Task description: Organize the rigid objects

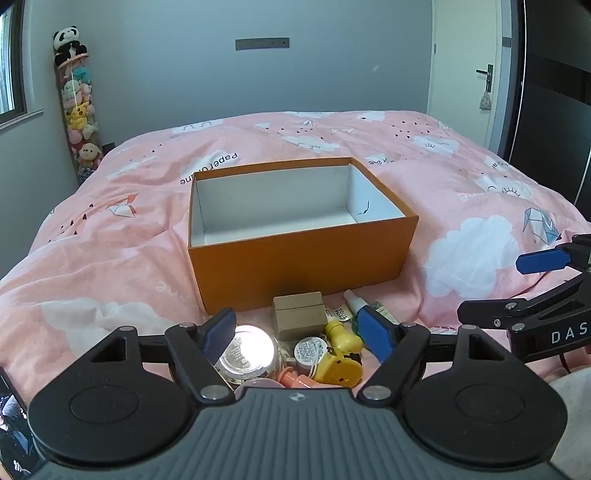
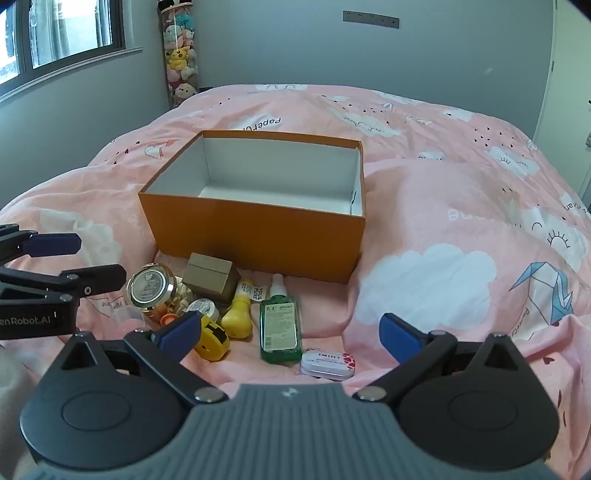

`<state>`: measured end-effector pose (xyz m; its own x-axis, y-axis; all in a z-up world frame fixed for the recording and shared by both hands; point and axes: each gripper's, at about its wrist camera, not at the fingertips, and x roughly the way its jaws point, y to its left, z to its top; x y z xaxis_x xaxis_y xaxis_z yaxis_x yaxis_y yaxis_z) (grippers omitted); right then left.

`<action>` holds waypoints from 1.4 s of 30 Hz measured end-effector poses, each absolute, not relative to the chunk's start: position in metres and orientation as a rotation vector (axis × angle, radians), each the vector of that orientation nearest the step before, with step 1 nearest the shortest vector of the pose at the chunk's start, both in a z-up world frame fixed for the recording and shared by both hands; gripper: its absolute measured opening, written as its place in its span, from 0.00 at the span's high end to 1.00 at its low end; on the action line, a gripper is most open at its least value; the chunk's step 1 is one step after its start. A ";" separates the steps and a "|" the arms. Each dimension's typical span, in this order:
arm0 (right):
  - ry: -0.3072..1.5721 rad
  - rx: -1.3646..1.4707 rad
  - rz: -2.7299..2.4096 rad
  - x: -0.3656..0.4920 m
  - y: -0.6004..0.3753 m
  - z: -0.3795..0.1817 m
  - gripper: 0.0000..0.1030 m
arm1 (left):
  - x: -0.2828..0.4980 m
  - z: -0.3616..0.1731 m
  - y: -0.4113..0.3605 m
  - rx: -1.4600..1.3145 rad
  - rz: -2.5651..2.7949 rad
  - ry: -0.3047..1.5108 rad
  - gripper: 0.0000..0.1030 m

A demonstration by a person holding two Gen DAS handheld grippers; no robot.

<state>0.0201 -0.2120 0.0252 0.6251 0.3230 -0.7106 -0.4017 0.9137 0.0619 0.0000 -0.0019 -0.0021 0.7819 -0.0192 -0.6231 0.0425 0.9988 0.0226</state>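
An open orange box [image 1: 303,266] [image 2: 255,236] with an empty white inside stands on the pink bed. In front of it lies a pile of small things: a silver-lidded jar [image 1: 245,352] [image 2: 149,290], a brown cardboard box [image 1: 298,315] [image 2: 210,278], a small white tub [image 1: 310,350], a yellow bottle [image 2: 240,314], a yellow tape measure [image 1: 338,369] [image 2: 212,338], a green bottle [image 2: 279,326] and a white tin [image 2: 328,363]. My left gripper [image 1: 301,334] is open just above the pile. My right gripper [image 2: 291,332] is open and empty over the green bottle and tin.
The pink quilt [image 1: 110,240] covers the whole bed. A clear tube of plush toys [image 1: 79,110] stands in the back left corner. A door [image 1: 472,74] is at the back right. A window [image 2: 55,33] is on the left wall.
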 end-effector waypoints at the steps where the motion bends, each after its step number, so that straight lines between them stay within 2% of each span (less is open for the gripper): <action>1: 0.796 -0.107 0.416 0.021 -0.212 0.024 0.02 | 0.000 -0.002 -0.002 0.037 -0.033 0.672 0.14; 42: 0.821 -0.109 0.405 0.022 -0.209 0.021 0.02 | 0.001 -0.006 -0.005 0.048 -0.036 0.692 0.16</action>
